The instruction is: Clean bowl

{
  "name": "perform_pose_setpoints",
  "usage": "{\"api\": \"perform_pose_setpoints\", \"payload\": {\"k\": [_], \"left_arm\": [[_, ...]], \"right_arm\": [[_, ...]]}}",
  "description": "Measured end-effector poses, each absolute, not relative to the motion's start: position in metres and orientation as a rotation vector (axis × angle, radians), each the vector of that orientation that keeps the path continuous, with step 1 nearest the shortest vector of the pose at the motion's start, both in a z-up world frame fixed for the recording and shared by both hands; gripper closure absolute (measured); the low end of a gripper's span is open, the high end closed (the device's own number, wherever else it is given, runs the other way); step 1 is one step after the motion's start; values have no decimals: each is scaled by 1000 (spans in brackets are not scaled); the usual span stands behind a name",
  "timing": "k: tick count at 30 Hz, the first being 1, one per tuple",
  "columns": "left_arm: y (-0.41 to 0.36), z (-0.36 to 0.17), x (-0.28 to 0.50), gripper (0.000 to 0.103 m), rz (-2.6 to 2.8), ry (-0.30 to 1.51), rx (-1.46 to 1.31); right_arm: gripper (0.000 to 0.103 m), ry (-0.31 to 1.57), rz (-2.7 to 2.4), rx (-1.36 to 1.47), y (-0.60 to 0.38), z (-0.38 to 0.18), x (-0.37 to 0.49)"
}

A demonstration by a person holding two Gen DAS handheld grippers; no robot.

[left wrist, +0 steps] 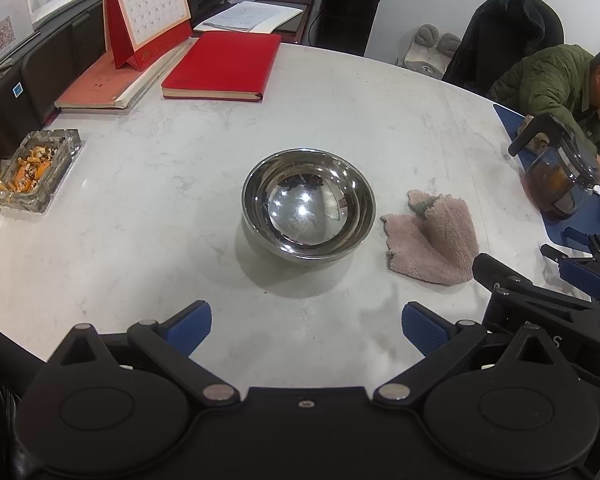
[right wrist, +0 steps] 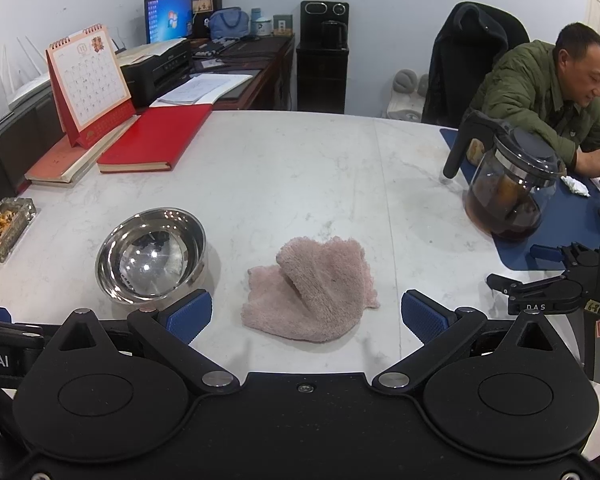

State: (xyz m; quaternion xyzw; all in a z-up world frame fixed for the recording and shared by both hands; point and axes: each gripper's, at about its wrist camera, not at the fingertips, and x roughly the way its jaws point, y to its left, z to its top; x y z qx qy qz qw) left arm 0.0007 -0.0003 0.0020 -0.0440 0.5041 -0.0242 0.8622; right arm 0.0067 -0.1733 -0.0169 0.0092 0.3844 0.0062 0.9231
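In the lower part of the left wrist view, my left gripper stands fully spread with nothing between its blue pads. It is angled down at the table, which puts the work directly ahead of it. My right gripper is likewise released and empty, at the bottom of its own view.

Just beyond the right gripper, at centre frame, lies the pink cloth, crumpled, with one fold turned over. It sits between the spread fingers' line of approach, so I judge the right gripper is placed to take it first.

The steel bowl stands upright at the centre of the left view, near the cloth but apart from it. It looks positioned for the left gripper to steady its rim during wiping. No step of the cleaning has begun.

Farther off, a glass ashtray sits at middle left, a glass teapot at right on a blue mat, and red books at upper left, all well clear of the work.
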Motion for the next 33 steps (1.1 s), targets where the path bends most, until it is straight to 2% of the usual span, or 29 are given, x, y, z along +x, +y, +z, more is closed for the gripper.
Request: {"api": "perform_pose_setpoints", "payload": {"k": [33], "left_arm": [[5,-5,2,1,-37,1061,-85]], "right_arm": [[0,800,11,5,-171,-21,11]]}}
